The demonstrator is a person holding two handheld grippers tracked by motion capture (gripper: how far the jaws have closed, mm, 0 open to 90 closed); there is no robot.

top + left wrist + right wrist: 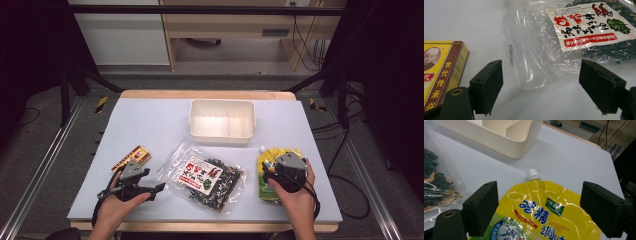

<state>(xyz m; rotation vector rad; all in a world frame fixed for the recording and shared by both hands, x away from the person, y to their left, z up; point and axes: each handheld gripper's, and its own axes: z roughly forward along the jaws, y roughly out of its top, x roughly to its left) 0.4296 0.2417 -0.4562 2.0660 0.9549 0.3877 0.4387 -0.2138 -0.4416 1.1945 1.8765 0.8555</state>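
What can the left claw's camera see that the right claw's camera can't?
The left gripper view alone shows the yellow and brown box beside its own open left claw, plus the red and white label on the seaweed bag.

The right gripper view alone shows the yellow spout pouch with its white cap between the open right claw, and the white divided tray.

Both show the clear seaweed bag and the pale tabletop.
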